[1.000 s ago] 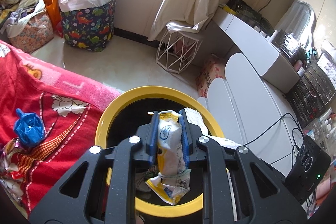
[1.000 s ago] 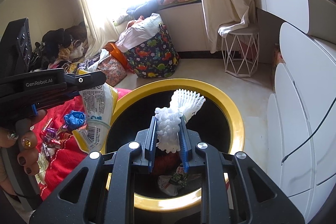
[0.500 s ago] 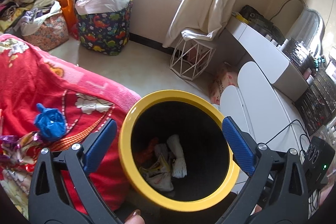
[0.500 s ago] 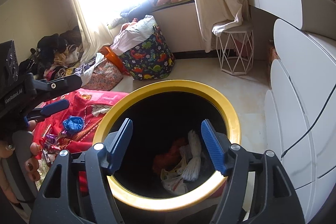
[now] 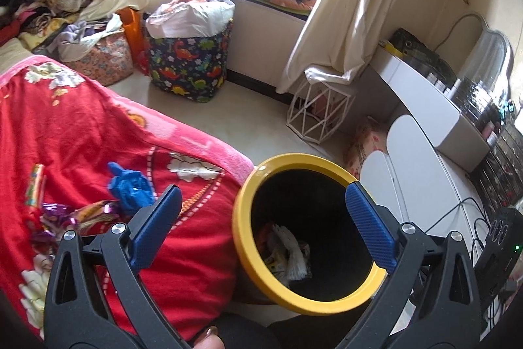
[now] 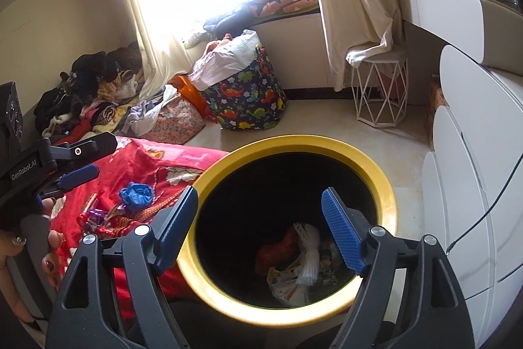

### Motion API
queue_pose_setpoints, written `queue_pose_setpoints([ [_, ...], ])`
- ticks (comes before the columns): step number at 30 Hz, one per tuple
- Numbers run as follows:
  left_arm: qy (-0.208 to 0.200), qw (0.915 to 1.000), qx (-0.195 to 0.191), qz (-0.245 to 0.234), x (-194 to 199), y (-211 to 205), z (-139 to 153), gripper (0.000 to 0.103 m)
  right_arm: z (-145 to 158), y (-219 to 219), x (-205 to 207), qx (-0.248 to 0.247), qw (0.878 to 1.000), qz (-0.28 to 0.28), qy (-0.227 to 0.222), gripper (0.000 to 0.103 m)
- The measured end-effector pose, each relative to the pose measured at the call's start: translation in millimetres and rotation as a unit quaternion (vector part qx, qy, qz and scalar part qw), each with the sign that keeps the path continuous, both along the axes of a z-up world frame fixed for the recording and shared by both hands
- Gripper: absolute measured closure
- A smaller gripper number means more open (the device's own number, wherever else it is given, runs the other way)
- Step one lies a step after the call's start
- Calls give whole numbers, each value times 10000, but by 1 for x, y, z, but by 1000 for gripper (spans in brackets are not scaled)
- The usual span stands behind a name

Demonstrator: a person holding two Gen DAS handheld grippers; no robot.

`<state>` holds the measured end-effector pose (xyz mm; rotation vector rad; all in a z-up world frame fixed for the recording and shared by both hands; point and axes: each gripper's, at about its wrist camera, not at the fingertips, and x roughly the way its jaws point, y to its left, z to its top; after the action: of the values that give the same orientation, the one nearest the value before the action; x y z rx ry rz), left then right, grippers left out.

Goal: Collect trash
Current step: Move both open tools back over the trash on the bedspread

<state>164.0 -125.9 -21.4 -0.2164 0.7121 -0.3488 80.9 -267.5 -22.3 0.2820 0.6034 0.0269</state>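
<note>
A black bin with a yellow rim (image 5: pixel 248 251) (image 6: pixel 294 144) stands beside the bed. At its bottom lie a white foam net (image 6: pixel 309 251) (image 5: pixel 295 257), a yellow-white wrapper (image 6: pixel 284 283) and a red scrap (image 6: pixel 278 251). My left gripper (image 5: pixel 261 192) is open and empty, over the bin's left rim and the red blanket (image 5: pixel 81 126). My right gripper (image 6: pixel 260 193) hangs over the bin mouth with its jaws opening and nothing between them. On the blanket lie a crumpled blue bag (image 5: pixel 129 188) (image 6: pixel 137 195) and shiny purple candy wrappers (image 5: pixel 55 211) (image 6: pixel 98 218).
A dinosaur-print basket (image 5: pixel 189 67) and a floral bag (image 5: pixel 98 61) stand on the floor by the window. A white wire stool (image 5: pixel 318 110) and white drawers (image 5: pixel 425 169) are to the right. A black power strip (image 5: pixel 500 237) with cables lies at the far right.
Both grippers opened: the wrapper left the left one and the foam net left the right one, and both now lie in the bin. The left gripper swung left toward the blanket.
</note>
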Motion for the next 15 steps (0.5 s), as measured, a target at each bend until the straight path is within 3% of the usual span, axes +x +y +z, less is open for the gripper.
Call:
queue_pose_setpoints([
  [15,-241,9989,63,405,-12,43,10,11,11,44,4,-150,9984,535,-94,27],
])
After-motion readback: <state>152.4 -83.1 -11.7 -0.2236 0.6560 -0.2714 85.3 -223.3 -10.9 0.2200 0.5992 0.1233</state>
